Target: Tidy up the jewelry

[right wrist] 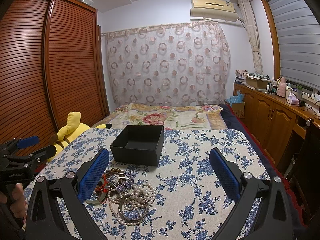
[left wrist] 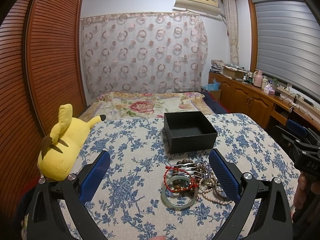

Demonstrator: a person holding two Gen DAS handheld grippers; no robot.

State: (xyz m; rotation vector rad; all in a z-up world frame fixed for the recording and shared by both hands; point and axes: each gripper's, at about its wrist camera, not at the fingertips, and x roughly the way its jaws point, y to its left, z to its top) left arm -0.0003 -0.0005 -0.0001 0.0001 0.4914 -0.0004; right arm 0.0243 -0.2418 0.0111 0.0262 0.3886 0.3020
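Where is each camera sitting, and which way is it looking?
Left wrist view: it rides on the left gripper, looking forward over the flowery tablecloth at the jewelry pile and black box; its own two blue fingers show, spread apart, plus the right gripper at the right edge.
Right wrist view: it rides on the right gripper, facing the same way from further right; its own open fingers show, plus the left gripper at the left edge.
Both share the box, jewelry, yellow plush toy and bed.

The right gripper [right wrist: 159,172] pad hides part of the jade bangle [right wrist: 94,200].
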